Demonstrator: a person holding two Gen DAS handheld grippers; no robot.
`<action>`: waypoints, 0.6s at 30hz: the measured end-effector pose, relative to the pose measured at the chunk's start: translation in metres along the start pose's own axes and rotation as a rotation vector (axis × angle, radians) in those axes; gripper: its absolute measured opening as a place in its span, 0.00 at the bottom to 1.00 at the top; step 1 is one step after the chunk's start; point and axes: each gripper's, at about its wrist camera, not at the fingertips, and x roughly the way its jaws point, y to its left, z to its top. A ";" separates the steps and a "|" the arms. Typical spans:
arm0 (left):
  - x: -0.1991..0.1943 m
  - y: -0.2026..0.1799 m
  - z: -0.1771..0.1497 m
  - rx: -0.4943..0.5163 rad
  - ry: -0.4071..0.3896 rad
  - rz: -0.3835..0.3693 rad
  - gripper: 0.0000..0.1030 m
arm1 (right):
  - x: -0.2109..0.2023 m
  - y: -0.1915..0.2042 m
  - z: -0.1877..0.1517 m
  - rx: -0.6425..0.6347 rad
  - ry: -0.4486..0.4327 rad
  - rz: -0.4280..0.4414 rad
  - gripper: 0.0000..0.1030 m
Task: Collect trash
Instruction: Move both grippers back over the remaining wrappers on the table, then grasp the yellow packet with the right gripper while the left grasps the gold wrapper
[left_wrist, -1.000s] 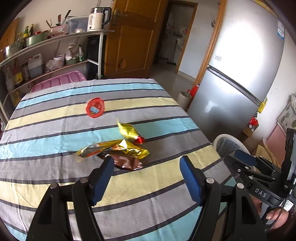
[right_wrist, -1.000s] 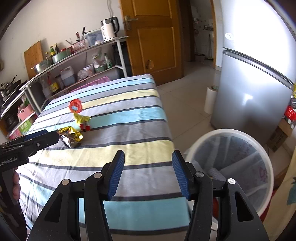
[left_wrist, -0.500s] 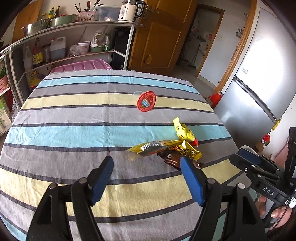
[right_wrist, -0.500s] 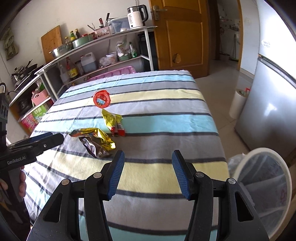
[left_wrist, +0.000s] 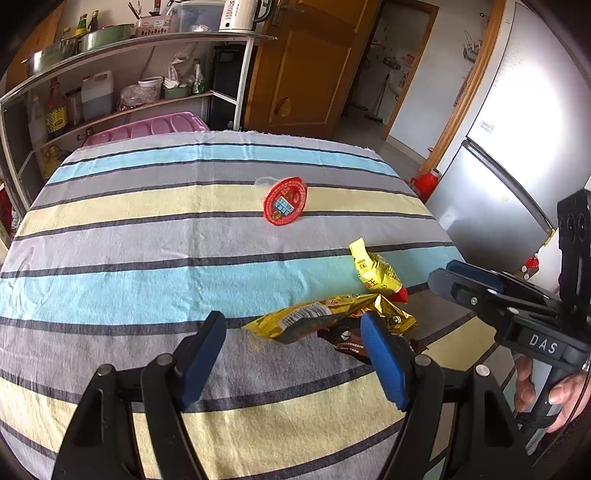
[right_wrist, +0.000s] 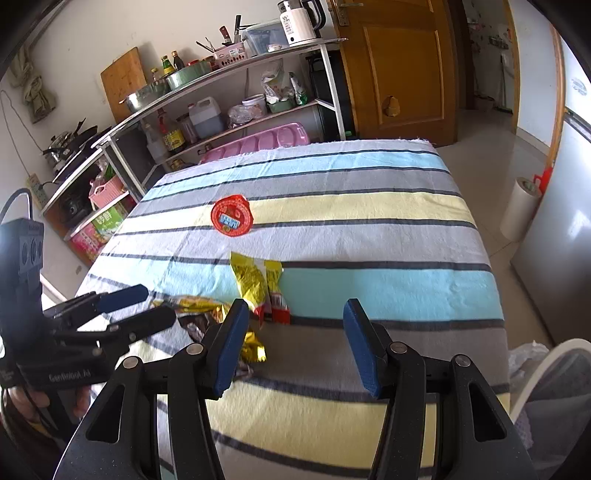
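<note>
On a striped tablecloth (left_wrist: 110, 258), the left gripper (left_wrist: 291, 354) stands wide and empty at lower centre of its view. The gold wrapper (left_wrist: 325, 317) lies just beyond and right of it, long axis running left to right, touching nothing. The right gripper (right_wrist: 291, 339), also wide and empty, hangs near the small yellow packet (right_wrist: 255, 284). A red lid (left_wrist: 285, 200) sits farther back. The left looks nearer the gold wrapper.

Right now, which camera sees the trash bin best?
The right wrist view. The white bin shows at its lower right edge, beside the striped table, though cut off. The left wrist view shows no bin.
</note>
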 end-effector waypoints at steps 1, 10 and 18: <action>0.003 0.000 0.001 -0.001 0.008 0.003 0.75 | 0.003 -0.001 0.003 0.006 0.003 0.013 0.53; 0.022 0.005 0.007 0.009 0.042 0.026 0.75 | 0.035 0.005 0.016 -0.014 0.062 0.108 0.53; 0.028 0.008 0.016 0.022 0.035 0.015 0.75 | 0.055 0.012 0.021 -0.026 0.101 0.125 0.53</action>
